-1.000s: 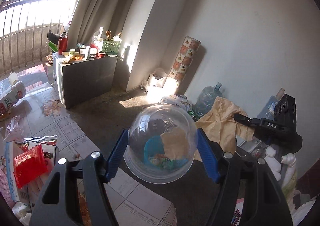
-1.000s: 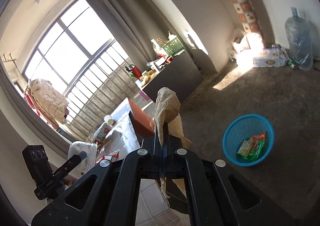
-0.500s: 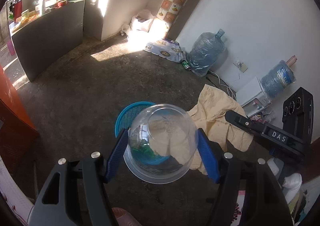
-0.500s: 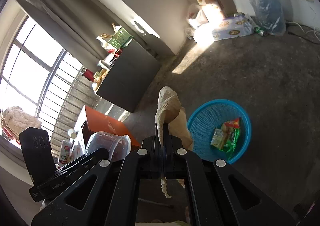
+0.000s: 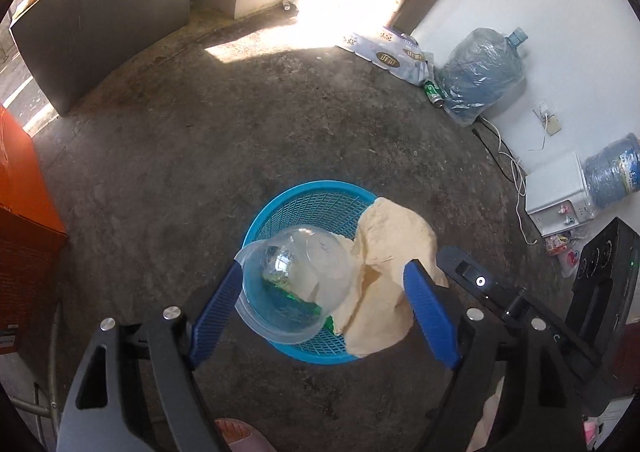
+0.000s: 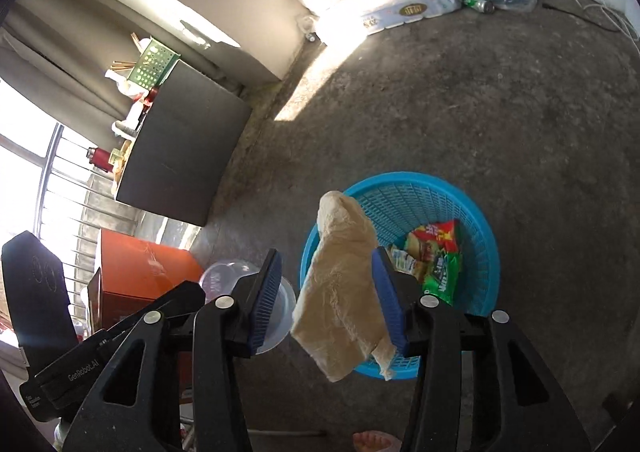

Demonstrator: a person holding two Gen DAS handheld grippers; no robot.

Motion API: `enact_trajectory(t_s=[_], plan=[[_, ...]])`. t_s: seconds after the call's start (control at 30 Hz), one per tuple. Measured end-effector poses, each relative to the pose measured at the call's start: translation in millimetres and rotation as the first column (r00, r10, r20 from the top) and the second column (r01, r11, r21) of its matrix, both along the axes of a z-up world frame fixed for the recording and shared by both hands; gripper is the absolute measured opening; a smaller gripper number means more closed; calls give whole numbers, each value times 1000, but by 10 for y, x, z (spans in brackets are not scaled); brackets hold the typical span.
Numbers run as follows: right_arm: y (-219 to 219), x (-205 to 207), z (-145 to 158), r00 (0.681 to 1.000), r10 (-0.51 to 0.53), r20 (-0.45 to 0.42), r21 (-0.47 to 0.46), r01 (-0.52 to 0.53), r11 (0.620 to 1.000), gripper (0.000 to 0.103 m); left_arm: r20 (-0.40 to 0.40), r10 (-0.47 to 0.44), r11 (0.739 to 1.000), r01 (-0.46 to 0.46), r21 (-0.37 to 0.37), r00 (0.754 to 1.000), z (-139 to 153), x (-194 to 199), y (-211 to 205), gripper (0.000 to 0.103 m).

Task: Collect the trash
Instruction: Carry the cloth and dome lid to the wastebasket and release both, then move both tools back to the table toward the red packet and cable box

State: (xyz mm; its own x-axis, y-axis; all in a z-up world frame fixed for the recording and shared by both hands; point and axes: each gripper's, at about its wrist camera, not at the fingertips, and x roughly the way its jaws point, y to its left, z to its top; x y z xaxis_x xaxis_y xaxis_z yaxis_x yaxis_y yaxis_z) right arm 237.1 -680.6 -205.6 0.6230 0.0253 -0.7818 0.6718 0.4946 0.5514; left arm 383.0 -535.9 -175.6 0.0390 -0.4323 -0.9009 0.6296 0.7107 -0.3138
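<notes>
Above the blue basket (image 5: 320, 200) on the concrete floor, your left gripper (image 5: 324, 308) is opening, its pads clear of the clear plastic lid (image 5: 294, 284) between them. Your right gripper (image 6: 324, 288) is opening too, the tan paper bag (image 6: 344, 284) loose between its pads over the basket's rim.

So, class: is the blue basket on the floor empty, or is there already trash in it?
Not empty. The basket already holds snack wrappers, lying inside against its mesh wall.
</notes>
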Motion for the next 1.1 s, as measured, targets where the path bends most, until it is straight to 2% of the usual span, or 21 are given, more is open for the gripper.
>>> enact_trajectory(t_s=[0.13, 0.3, 0.43, 0.57, 0.67, 0.87, 0.97, 1.1], plan=[[-24, -41, 15, 1000, -15, -6, -5, 15, 1000, 49, -3, 3, 999, -3, -40, 1000, 81, 34, 64, 80], [10, -171, 137, 1000, -23, 13, -24, 24, 999, 49, 4, 24, 995, -23, -93, 1000, 332, 46, 202, 80], [90, -330, 276, 999, -15, 33, -38, 16, 999, 49, 54, 21, 993, -15, -116, 998, 654, -15, 344, 80], [237, -518, 476, 999, 10, 53, -64, -7, 998, 49, 105, 20, 985, -1, -171, 994, 1122, -165, 627, 80], [412, -691, 721, 997, 44, 68, -113, -36, 993, 49, 159, 26, 973, 11, -230, 987, 1561, -360, 967, 80], [908, -1056, 1316, 982, 143, 119, -230, -113, 967, 64, 320, 79, 943, 33, -332, 944, 2351, -1000, 1936, 81], [1206, -1202, 1540, 966, 220, 132, -269, -179, 946, 67, 368, 123, 932, 21, -363, 922, 2552, -1337, 2452, 81], [1596, -1302, 1790, 940, 313, 139, -296, -262, 918, 69, 393, 201, 913, -27, -407, 897, 2656, -1714, 3172, 81]])
